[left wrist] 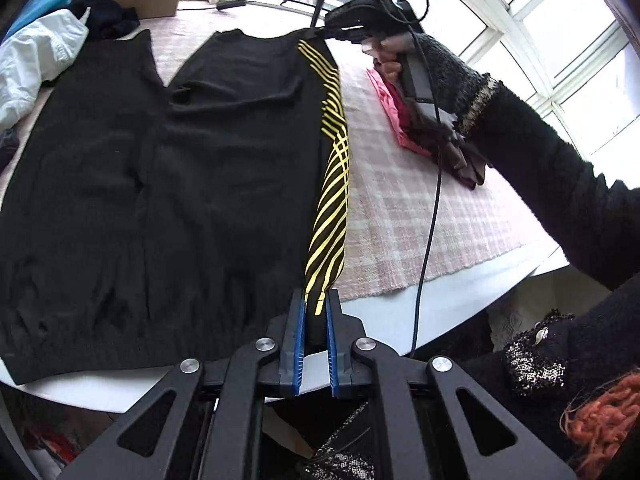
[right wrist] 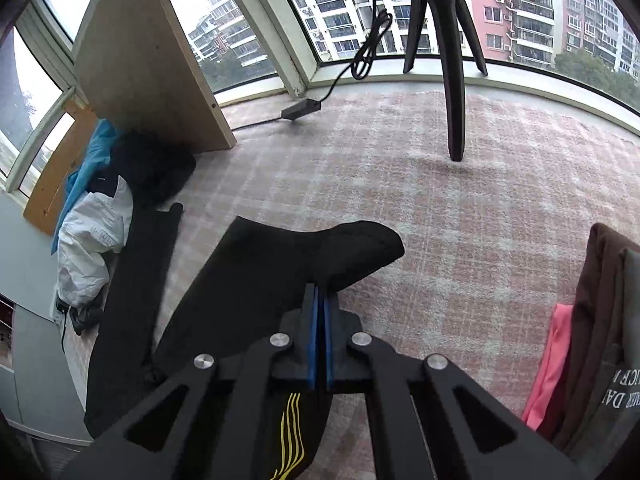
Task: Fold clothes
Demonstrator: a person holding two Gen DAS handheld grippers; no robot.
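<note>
A black garment with yellow stripes [left wrist: 224, 160] lies spread on the pink checked cloth [left wrist: 400, 208]. Its right side is lifted into a taut striped fold [left wrist: 334, 200]. My left gripper [left wrist: 316, 304] is shut on the near end of that fold at the hem. My right gripper [left wrist: 320, 34], held in a gloved hand, grips the far end of the fold near the shoulder. In the right wrist view my right gripper [right wrist: 320, 296] is shut on the black garment [right wrist: 260, 272], with yellow stripes showing beneath the fingers.
A pile of folded pink and brown clothes [left wrist: 424, 128] lies to the right, also in the right wrist view [right wrist: 592, 340]. White, blue and dark clothes [left wrist: 44, 48] are heaped at the far left. A tripod [right wrist: 452, 60], a cable and a wooden board [right wrist: 152, 60] stand by the windows.
</note>
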